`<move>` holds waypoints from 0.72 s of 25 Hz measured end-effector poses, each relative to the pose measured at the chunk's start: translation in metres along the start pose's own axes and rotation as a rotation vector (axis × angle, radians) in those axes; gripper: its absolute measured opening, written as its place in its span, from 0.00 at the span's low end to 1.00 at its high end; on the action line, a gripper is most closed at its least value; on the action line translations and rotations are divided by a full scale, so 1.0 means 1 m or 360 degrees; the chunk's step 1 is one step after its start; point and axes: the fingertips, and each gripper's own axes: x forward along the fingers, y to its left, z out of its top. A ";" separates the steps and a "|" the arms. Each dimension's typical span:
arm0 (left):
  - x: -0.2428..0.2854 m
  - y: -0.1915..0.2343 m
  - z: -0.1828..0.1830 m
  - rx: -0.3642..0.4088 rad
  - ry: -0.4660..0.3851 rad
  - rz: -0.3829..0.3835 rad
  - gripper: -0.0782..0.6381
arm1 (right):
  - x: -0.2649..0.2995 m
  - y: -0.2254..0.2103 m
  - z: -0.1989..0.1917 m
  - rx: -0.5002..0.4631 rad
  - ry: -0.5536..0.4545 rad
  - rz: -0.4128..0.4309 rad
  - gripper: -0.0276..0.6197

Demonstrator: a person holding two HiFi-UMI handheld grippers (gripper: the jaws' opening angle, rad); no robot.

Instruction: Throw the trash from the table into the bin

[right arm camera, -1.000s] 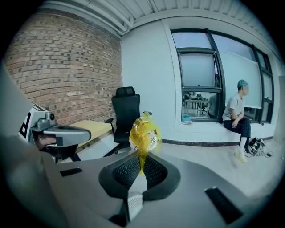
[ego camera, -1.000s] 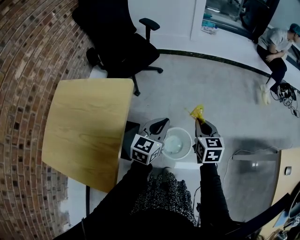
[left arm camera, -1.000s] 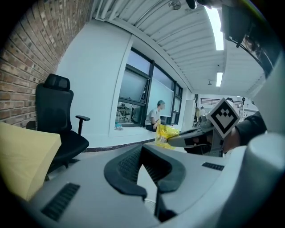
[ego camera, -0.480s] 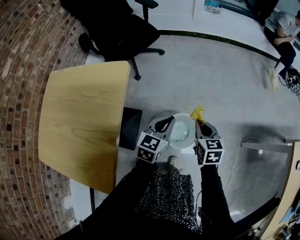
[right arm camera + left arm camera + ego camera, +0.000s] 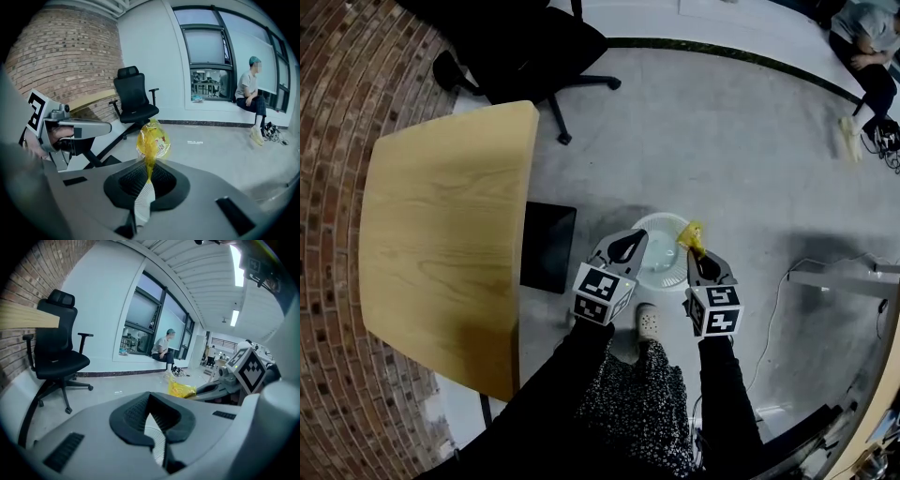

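A crumpled yellow wrapper sticks up from my right gripper, which is shut on its lower end; in the right gripper view the wrapper stands just above the closed pads of the right gripper. A white mesh bin stands on the floor, right under both grippers. My left gripper hangs over the bin's left rim, shut with nothing in it. Through the left gripper I see the bin's mesh, and the wrapper to its right.
The wooden table lies to the left with a dark flat box on the floor beside it. A black office chair stands beyond. A shoe is near the bin. A cable and a metal leg lie right.
Both grippers have sunk toward the bin and now hang over it. The wrapper stays in the right gripper. The head view has tilted further down, so the table and chair have slid upward.
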 end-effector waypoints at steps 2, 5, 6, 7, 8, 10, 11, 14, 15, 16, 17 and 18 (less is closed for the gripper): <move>0.007 0.003 -0.012 0.0010 0.0014 -0.0012 0.11 | 0.009 -0.002 -0.012 0.0002 0.0025 0.0000 0.06; 0.013 0.011 -0.029 0.0006 0.0044 -0.0011 0.11 | 0.020 -0.005 -0.024 0.0000 0.0051 0.0005 0.06; 0.015 0.015 -0.033 0.0000 0.0046 -0.0005 0.11 | 0.024 -0.006 -0.028 -0.0004 0.0061 0.0006 0.06; 0.016 0.018 -0.036 -0.0006 0.0046 0.0001 0.11 | 0.028 -0.007 -0.031 -0.0006 0.0070 0.0008 0.06; 0.018 0.020 -0.039 -0.0011 0.0045 0.0005 0.11 | 0.032 -0.007 -0.035 -0.0007 0.0080 0.0010 0.06; 0.022 0.023 -0.046 -0.0018 0.0051 0.0006 0.11 | 0.040 -0.008 -0.044 0.0002 0.0097 0.0014 0.06; 0.024 0.024 -0.050 -0.0021 0.0056 0.0003 0.11 | 0.044 -0.008 -0.049 0.0010 0.0105 0.0017 0.06; 0.031 0.024 -0.063 -0.0019 0.0073 -0.0012 0.11 | 0.056 -0.008 -0.065 0.0036 0.0134 0.0029 0.06; 0.032 0.024 -0.067 -0.0020 0.0079 -0.0017 0.11 | 0.059 -0.008 -0.070 0.0040 0.0146 0.0034 0.06; 0.034 0.024 -0.070 -0.0023 0.0084 -0.0020 0.11 | 0.061 -0.008 -0.074 0.0042 0.0157 0.0037 0.06; 0.035 0.024 -0.073 -0.0026 0.0089 -0.0021 0.11 | 0.062 -0.009 -0.078 0.0045 0.0166 0.0036 0.06; 0.036 0.025 -0.076 -0.0028 0.0094 -0.0022 0.11 | 0.062 -0.010 -0.082 0.0050 0.0173 0.0033 0.06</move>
